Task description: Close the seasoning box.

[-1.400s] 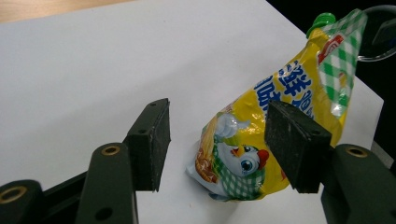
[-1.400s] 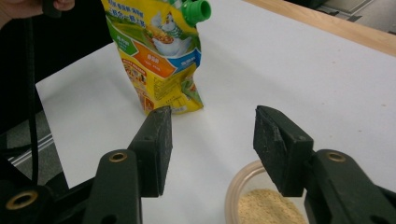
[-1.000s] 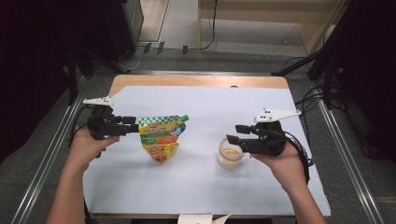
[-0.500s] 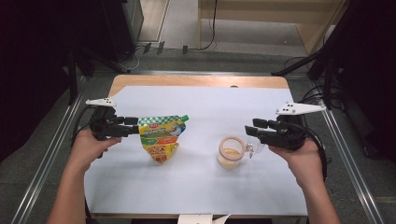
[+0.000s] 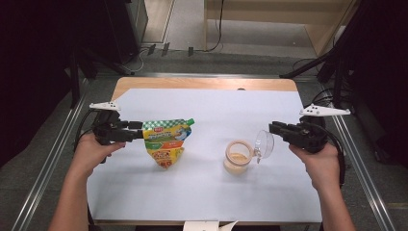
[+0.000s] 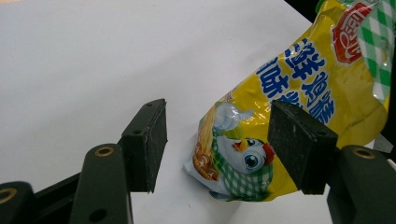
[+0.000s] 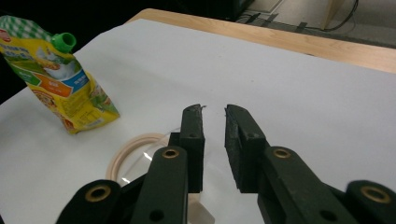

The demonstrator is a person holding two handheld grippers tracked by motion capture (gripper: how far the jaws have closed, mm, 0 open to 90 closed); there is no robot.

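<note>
The only readable print stands on the yellow pouch (image 6: 299,93). In the left gripper view its front carries large blue Chinese characters with white outlines; "鲜鸡" can be read, the rest is cut by the jaw or too tilted to tell. Near the top of the pouch there is a red badge with white characters, but they are too blurred to read. In the high view and the right gripper view the print on the pouch is too small to read.
</note>
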